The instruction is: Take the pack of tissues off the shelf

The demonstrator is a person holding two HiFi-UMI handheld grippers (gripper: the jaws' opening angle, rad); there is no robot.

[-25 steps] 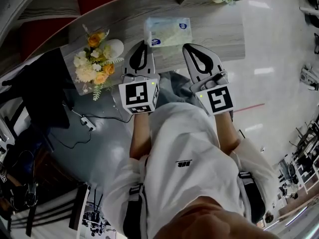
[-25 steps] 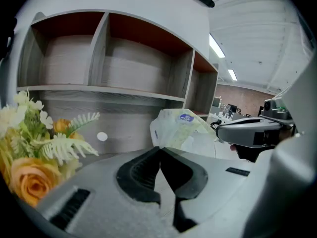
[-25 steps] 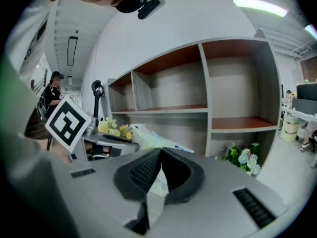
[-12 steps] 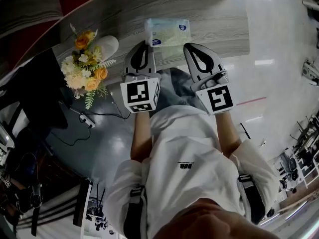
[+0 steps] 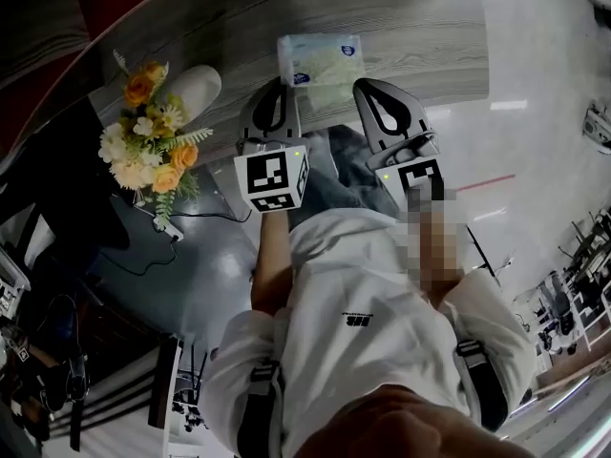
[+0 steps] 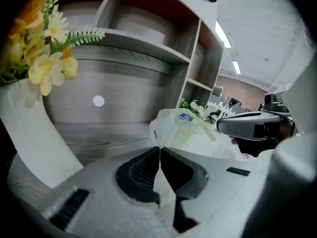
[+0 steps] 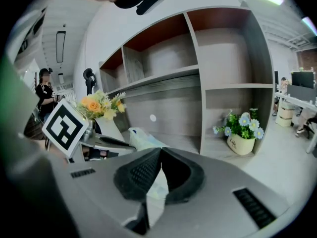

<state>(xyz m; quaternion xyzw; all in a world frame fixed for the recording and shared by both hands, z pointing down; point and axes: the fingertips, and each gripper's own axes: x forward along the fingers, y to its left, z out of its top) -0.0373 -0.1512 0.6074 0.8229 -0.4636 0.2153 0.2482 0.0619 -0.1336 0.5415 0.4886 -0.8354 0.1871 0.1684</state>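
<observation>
From the head: looking steeply down over chest and arms, well above the left gripper, right gripper and shelf. From the left gripper: low over the shelf board, looking along own jaws, close to tissues, with flowers at the left edge. From the right gripper: likewise low, facing the shelf bays, perhaps slightly farther back. Shared by all three: tissues, flowers, shelf board. In each gripper view, the other gripper at the inner edge.

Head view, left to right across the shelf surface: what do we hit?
vase of yellow and orange flowers → left gripper → pack of tissues → right gripper
</observation>
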